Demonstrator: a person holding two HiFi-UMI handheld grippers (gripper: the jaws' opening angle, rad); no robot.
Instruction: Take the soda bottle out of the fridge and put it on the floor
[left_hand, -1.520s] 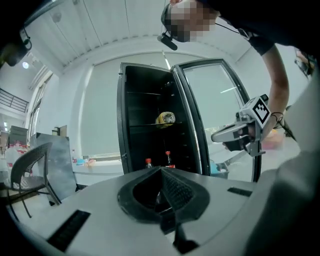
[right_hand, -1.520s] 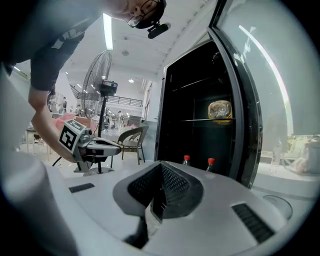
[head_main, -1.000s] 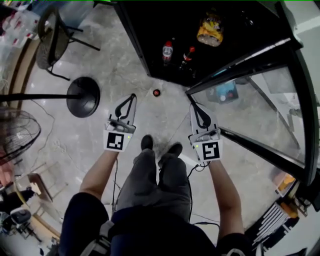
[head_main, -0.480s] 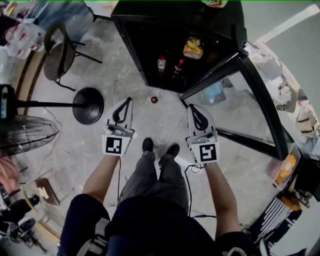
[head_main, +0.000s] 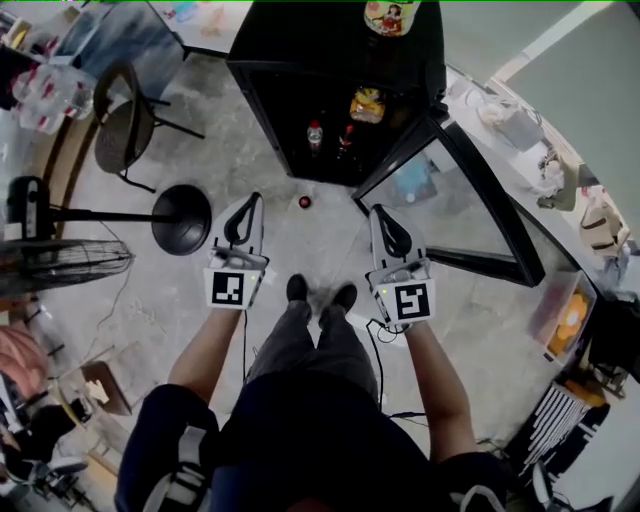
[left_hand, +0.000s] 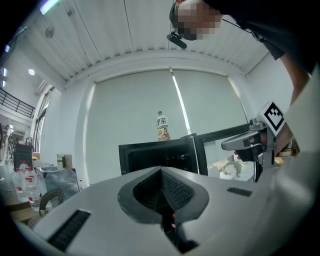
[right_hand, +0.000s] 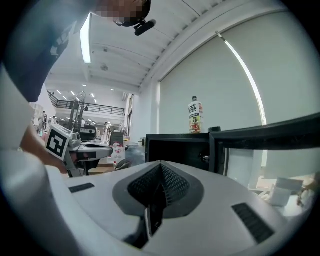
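The black fridge (head_main: 270, 50) stands open ahead of me. On its lower shelf are a dark soda bottle (head_main: 346, 140) with a red cap and a clear bottle (head_main: 315, 135) with a white label. My left gripper (head_main: 254, 197) and right gripper (head_main: 376, 209) are held side by side, well short of the fridge, pointing level toward it. Both are shut with nothing between the jaws. The left gripper view shows the left gripper (left_hand: 161, 170) with pads pressed together. The right gripper view shows the right gripper (right_hand: 160, 164) the same.
The glass fridge door (head_main: 450, 200) swings out to the right. A tea bottle (head_main: 390, 15) stands on the fridge top, with a yellow bag (head_main: 367, 105) on an upper shelf. A red cap (head_main: 305, 202) lies on the floor. A fan base (head_main: 181, 219) and chair (head_main: 120, 120) are left.
Both grippers and the head have risen together. The floor and fridge look smaller and farther, and the fridge top with the tea bottle has come into view. The jaws stayed shut.
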